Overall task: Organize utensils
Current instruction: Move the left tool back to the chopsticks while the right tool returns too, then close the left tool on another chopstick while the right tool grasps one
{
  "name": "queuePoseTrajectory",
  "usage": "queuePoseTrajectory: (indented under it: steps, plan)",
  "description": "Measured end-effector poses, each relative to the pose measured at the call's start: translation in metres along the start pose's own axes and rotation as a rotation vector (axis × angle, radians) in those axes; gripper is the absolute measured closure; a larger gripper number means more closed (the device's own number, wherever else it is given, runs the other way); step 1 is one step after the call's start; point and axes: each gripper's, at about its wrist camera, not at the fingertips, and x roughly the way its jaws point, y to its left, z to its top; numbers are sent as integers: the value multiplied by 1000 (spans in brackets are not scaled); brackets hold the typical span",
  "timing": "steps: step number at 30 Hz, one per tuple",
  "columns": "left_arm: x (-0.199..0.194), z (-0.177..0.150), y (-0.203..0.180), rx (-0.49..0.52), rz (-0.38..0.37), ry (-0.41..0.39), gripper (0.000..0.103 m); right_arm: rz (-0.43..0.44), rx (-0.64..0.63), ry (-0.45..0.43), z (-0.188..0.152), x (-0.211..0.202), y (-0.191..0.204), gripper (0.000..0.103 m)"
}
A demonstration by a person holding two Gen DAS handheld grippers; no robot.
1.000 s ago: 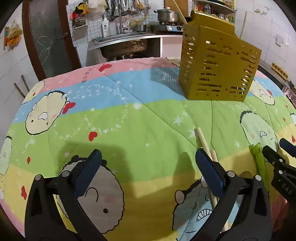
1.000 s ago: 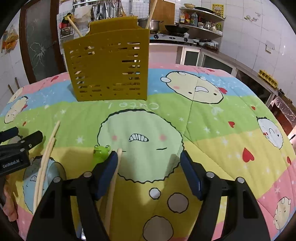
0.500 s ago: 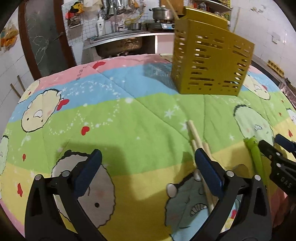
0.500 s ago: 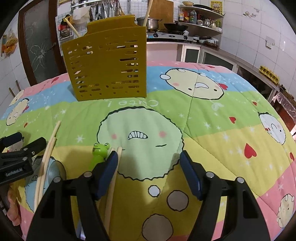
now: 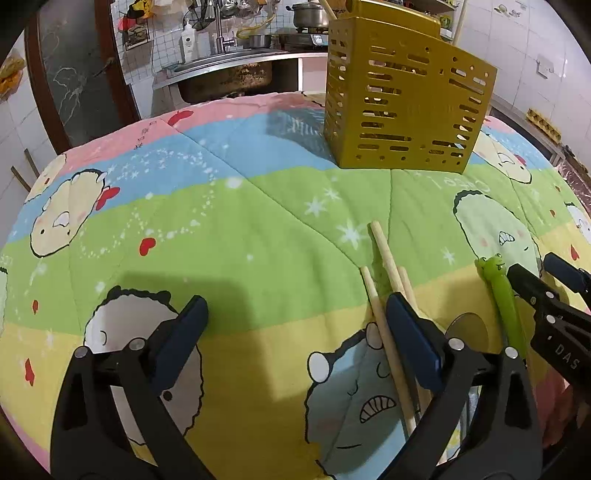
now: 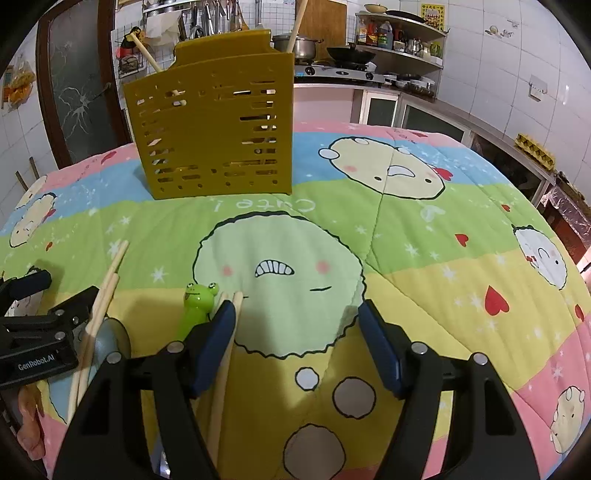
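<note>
A yellow slotted utensil holder (image 5: 402, 110) (image 6: 214, 129) stands upright on the far part of the quilt, with wooden chopsticks (image 6: 299, 22) sticking out of it. Loose wooden chopsticks (image 5: 384, 280) (image 6: 103, 295) lie by the inner side of my left gripper's right finger. My left gripper (image 5: 295, 325) is wide and its jaws are closing, the pads pressing on nothing. A green frog-topped utensil (image 5: 502, 291) (image 6: 197, 306) lies between the two grippers. My right gripper (image 6: 297, 332) is open with only quilt between its pads. Another chopstick pair (image 6: 225, 354) runs under its left finger.
A cartoon-print quilt (image 6: 424, 258) covers the whole table. A round grey metal piece (image 5: 469, 325) lies between the chopsticks and the frog utensil. Behind the table are a sink (image 5: 225, 74), a stove with pots (image 6: 332, 70) and tiled walls.
The left gripper has shifted slightly, so more of the loose chopsticks shows beside its right finger, and its jaws have narrowed a little. The right gripper's view is unchanged.
</note>
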Motion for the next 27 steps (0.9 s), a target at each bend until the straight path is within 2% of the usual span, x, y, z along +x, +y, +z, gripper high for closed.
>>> queuePoseTrajectory:
  steps: [13,18,23,27]
  plan:
    - [-6,-5,-20,34,-12,10,43,-18,-40,24,-9,-9,15,37]
    - [-7,-6,-22,37,-26,13,50,0,-40,38,-10,-9,17,48]
    - [-7,-5,-24,41,-36,19,56,20,-24,63,-11,-5,16,50]
    - [-4,2,-27,40,-47,33,69,12,-42,68,-5,1,24,63]
